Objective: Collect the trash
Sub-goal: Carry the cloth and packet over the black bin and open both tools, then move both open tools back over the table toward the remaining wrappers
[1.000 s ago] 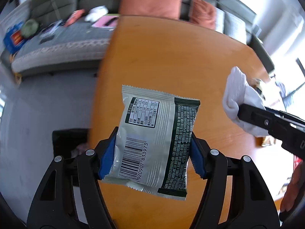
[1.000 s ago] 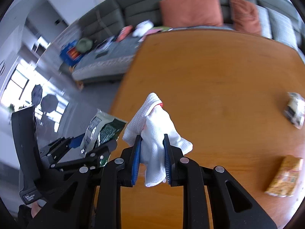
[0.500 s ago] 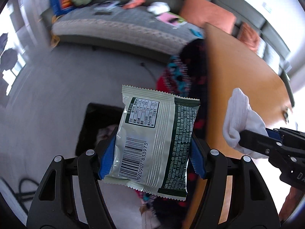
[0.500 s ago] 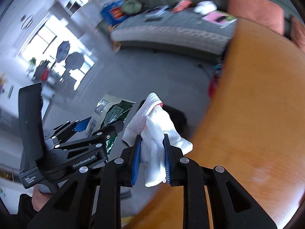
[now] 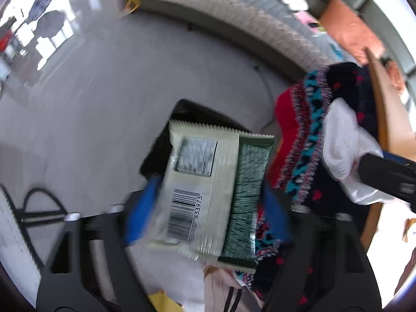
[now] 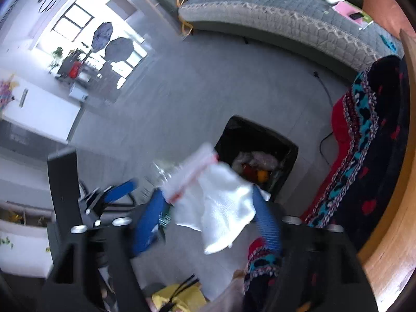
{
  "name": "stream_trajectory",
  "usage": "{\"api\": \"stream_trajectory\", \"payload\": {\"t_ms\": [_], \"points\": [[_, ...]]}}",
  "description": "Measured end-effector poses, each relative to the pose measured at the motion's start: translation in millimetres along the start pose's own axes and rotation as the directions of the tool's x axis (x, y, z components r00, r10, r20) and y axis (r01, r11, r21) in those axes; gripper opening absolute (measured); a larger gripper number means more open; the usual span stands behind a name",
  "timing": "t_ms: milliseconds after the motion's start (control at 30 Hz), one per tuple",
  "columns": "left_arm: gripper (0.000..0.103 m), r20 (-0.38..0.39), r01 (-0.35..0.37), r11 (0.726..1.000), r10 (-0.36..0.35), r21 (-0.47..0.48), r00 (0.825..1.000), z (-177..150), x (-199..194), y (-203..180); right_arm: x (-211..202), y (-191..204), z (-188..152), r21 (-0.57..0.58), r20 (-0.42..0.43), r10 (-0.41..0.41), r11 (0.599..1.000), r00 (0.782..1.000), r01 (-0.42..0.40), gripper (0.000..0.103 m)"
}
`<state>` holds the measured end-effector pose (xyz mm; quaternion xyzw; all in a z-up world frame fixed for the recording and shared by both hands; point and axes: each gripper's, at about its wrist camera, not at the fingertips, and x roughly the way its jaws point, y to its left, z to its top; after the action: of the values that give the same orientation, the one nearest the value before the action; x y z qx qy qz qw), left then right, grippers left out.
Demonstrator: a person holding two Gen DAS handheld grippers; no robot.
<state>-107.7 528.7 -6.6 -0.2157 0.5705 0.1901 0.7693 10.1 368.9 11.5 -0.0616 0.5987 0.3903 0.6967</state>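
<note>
Both claws have just sprung wide! The left claw (image 5: 205, 205) lets go of the pale green foil snack wrapper (image 5: 210, 195), loose between its blue pads; the right claw (image 6: 208, 213) frees the crumpled white paper towel (image 6: 221, 197). Best to keep both steady above the opening so each piece falls clean. The black floor bin (image 6: 260, 140), already holding rubbish, sits just beyond both, beside the wooden surface's (image 6: 390, 247) edge.
</note>
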Motion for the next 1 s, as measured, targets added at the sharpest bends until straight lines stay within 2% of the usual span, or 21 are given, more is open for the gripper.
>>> {"api": "stream_trajectory", "payload": {"t_ms": [133, 267, 500, 767, 1000], "points": [[0.097, 0.025, 0.009, 0.998, -0.007, -0.069, 1.000, 9, -5, 16, -4, 10, 5, -0.019, 0.014, -0.009, 1.000, 1.000, 0.009, 0.074], [0.097, 0.048, -0.011, 0.998, 0.014, -0.062, 0.999, 11, -13, 19, -7, 14, 4, -0.040, 0.017, -0.018, 0.999, 1.000, 0.019, 0.074], [0.097, 0.063, 0.004, 0.999, -0.002, -0.042, 0.998, 15, -20, 7, -27, 7, -9, -0.036, 0.046, -0.008, 0.999, 0.999, 0.010, 0.074], [0.097, 0.097, 0.036, 0.996, -0.044, 0.080, 0.994, 8, -42, -60, -79, -38, -39, 0.016, 0.129, -0.017, 1.000, 0.992, 0.015, 0.074], [0.097, 0.109, 0.076, 0.975, -0.101, 0.208, 0.989, -8, -59, -151, -135, -99, -69, 0.082, 0.204, -0.052, 0.996, 0.978, 0.036, 0.074]]}}
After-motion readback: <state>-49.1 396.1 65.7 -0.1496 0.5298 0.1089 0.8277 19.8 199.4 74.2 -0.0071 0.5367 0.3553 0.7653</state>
